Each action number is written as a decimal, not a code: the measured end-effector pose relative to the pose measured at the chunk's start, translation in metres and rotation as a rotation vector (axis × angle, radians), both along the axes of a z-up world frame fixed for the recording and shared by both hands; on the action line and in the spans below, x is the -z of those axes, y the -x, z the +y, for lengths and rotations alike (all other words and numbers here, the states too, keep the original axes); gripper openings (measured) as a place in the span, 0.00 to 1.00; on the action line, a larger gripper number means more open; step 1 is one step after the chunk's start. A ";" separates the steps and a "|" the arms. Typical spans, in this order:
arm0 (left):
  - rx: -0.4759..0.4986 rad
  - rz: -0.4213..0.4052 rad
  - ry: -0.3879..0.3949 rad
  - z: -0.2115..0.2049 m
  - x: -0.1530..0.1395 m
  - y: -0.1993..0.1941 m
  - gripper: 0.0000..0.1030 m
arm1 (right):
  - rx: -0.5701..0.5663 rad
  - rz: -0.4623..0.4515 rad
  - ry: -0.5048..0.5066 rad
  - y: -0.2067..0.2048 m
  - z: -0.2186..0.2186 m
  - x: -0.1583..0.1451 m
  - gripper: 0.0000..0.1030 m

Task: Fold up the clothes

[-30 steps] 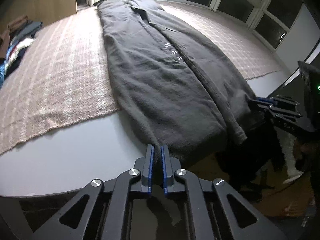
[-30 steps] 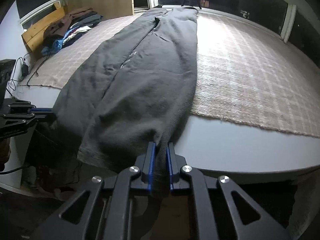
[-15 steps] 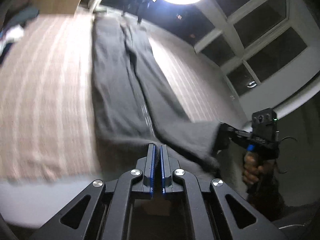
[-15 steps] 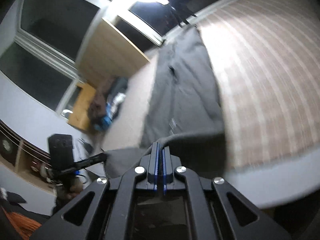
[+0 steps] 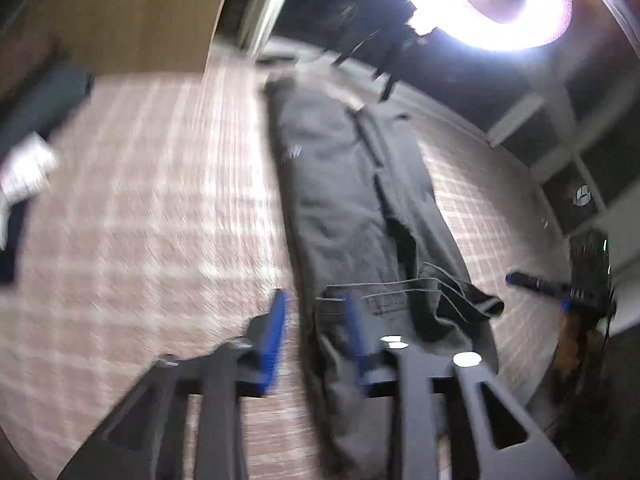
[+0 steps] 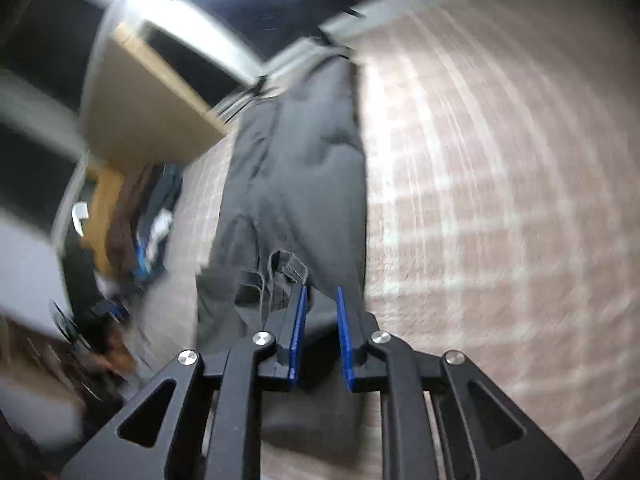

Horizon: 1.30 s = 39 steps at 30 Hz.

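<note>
Long dark grey trousers (image 5: 340, 200) lie lengthwise on a pink checked blanket (image 5: 140, 220). Their near end is folded back onto the rest, with the seamed hem (image 5: 400, 292) on top. My left gripper (image 5: 316, 312) hovers over that folded end, its blue pads wide apart and still opening, the cloth below them and not pinched. In the right wrist view the same trousers (image 6: 296, 184) run away from my right gripper (image 6: 320, 308). Its jaws are opening, and grey cloth shows in the narrow gap. The right gripper (image 5: 536, 292) also shows at the left view's right edge. Both views are blurred.
A pile of other clothes (image 6: 152, 232) lies at the blanket's left side by a wooden panel (image 5: 140, 20). A bright ring light (image 5: 500, 0) stands beyond the far end. Dark windows (image 5: 580, 184) line the right. The blanket (image 6: 500, 200) spreads wide to the right of the trousers.
Both grippers, shut on the trousers' near end, carried it up and forward over the rest of the garment. Their jaws have now parted and the end lies folded over.
</note>
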<state>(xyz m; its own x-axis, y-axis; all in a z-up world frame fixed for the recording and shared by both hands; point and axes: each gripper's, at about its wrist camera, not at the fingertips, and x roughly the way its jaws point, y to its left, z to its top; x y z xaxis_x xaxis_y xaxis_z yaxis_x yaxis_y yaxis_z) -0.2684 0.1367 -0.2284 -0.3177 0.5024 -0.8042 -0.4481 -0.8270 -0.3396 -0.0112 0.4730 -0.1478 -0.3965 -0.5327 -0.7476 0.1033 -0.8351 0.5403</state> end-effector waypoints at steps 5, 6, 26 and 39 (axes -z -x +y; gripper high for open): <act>0.203 0.074 0.130 0.033 0.016 -0.025 0.42 | -0.255 0.067 -0.198 0.011 -0.030 0.012 0.27; 0.223 0.076 0.168 0.041 0.024 -0.024 0.42 | -0.290 0.066 -0.202 0.012 -0.030 0.016 0.27; 0.343 0.044 0.176 0.068 0.058 0.002 0.22 | -0.590 0.275 -0.390 0.011 -0.056 0.030 0.45; 0.293 0.006 0.134 0.058 0.046 0.003 0.16 | -0.308 0.100 -0.268 0.091 0.003 0.032 0.36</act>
